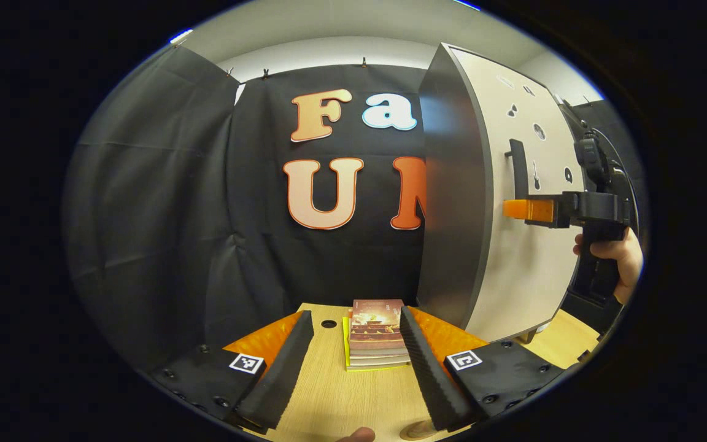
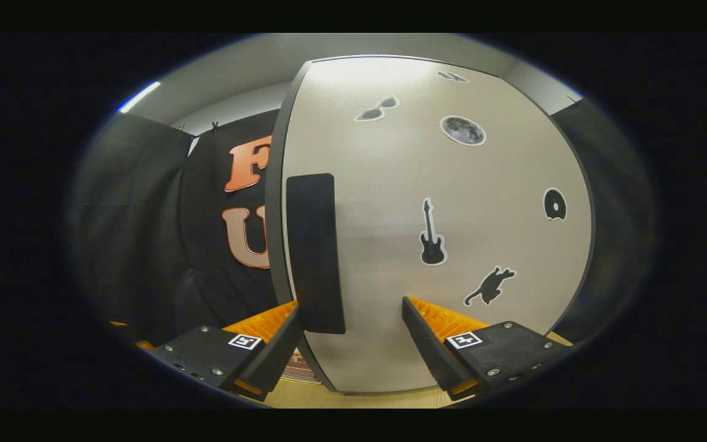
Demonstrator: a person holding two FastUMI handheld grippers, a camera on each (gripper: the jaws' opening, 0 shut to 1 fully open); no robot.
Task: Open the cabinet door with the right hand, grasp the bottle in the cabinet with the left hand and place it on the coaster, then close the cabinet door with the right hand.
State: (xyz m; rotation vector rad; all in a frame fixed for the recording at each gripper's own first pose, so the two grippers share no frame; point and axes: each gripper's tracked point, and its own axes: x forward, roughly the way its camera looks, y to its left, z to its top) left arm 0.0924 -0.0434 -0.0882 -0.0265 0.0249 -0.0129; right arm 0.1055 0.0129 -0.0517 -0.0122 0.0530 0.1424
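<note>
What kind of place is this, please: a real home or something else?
Probably a staged recording booth, not a home: black cloth walls, one small cabinet with stickers standing on a wooden table, and a stack of books.

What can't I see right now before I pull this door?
- Bottle and cabinet interior: hidden behind the door in both views.
- Coaster: left gripper view, cut off at the bottom edge.
- Right gripper at the handle: right gripper view, contact unclear.
</note>
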